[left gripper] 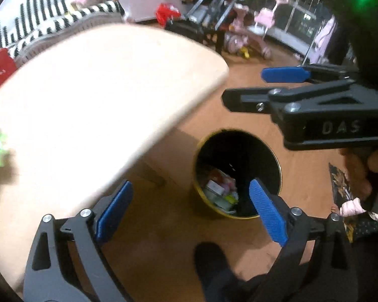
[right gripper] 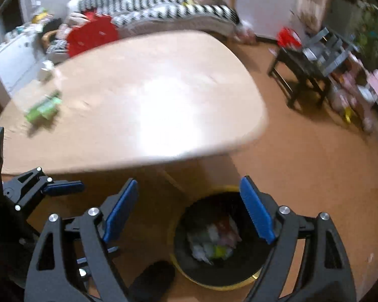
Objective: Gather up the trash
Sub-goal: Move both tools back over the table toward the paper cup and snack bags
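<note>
Both grippers, left [left gripper: 190,207] and right [right gripper: 189,210], hung wide and empty, bin [right gripper: 189,216] below them holding crumpled wrappers [right gripper: 214,241].

A lived-in home living room is showing here: a black-and-white striped sofa [right gripper: 168,12] is sitting behind a pale rounded coffee table [right gripper: 148,95] on a wood-look floor [right gripper: 315,163], pink children's toys [left gripper: 262,20] are lying near tall windows [left gripper: 297,12], and a yellow-rimmed waste bin [left gripper: 237,173] is standing beside the table.
</note>
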A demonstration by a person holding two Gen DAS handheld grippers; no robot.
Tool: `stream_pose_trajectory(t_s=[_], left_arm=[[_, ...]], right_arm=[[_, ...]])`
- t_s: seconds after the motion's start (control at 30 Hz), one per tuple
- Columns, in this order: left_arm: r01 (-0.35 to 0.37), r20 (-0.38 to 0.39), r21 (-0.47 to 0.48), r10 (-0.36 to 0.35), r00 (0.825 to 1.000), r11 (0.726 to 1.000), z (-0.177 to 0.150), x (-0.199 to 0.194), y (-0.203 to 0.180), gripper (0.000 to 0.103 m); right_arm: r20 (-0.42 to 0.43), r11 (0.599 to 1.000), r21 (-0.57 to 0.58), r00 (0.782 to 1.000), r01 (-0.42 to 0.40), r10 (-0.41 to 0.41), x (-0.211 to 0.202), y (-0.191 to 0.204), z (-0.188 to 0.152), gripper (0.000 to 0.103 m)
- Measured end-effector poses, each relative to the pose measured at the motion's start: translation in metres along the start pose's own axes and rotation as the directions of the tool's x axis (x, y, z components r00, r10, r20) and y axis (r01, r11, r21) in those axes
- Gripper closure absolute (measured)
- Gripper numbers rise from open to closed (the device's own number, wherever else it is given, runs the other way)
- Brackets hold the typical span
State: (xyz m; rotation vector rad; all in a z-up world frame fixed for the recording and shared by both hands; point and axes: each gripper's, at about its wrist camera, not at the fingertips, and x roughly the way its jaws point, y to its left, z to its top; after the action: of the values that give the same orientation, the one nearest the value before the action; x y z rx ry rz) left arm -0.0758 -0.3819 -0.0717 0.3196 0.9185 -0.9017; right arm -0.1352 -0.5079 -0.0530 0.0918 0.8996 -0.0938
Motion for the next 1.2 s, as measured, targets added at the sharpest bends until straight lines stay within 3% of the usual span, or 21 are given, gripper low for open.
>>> stream_pose_trajectory(t_s=[0.1, 0.3, 0.57, 0.67, 0.87, 1.2], left_arm=[[-0.061, 0.035, -0.018, 0.061, 0.997, 0.998, 0.0, -0.038, 0.045, 0.01], [-0.195, 0.079, -0.176, 0.211, 0.974, 0.965, -0.025, -0.112, 0.163, 0.01], [-0.338, 0.111, -0.403, 0.413, 0.904, 0.85, -0.068, -0.197, 0.306, 0.009], [-0.365, 0.09, -0.443, 0.446, 0.891, 0.819, -0.078, -0.207, 0.34, 0.009], [-0.398, 0.062, -0.493, 0.488, 0.871, 0.774, -0.098, -0.223, 0.379, 0.009], [-0.406, 0.054, -0.491, 0.492, 0.869, 0.771, -0.088, -0.214, 0.389, 0.009]], right_arm=[[0.032, 0.997, -0.067, 0.999, -0.037, 0.039, -0.002, 0.055, 0.035, 0.014], [0.085, 0.979, -0.131, 0.982, -0.154, 0.166, 0.003, 0.171, 0.098, 0.011], [0.053, 0.954, -0.189, 0.968, -0.233, 0.247, 0.036, 0.303, 0.136, 0.01], [0.037, 0.952, -0.199, 0.969, -0.234, 0.246, 0.053, 0.337, 0.146, 0.01], [0.018, 0.95, -0.219, 0.973, -0.221, 0.23, 0.073, 0.37, 0.154, 0.01], [0.006, 0.958, -0.218, 0.981, -0.186, 0.192, 0.074, 0.364, 0.144, 0.01]])
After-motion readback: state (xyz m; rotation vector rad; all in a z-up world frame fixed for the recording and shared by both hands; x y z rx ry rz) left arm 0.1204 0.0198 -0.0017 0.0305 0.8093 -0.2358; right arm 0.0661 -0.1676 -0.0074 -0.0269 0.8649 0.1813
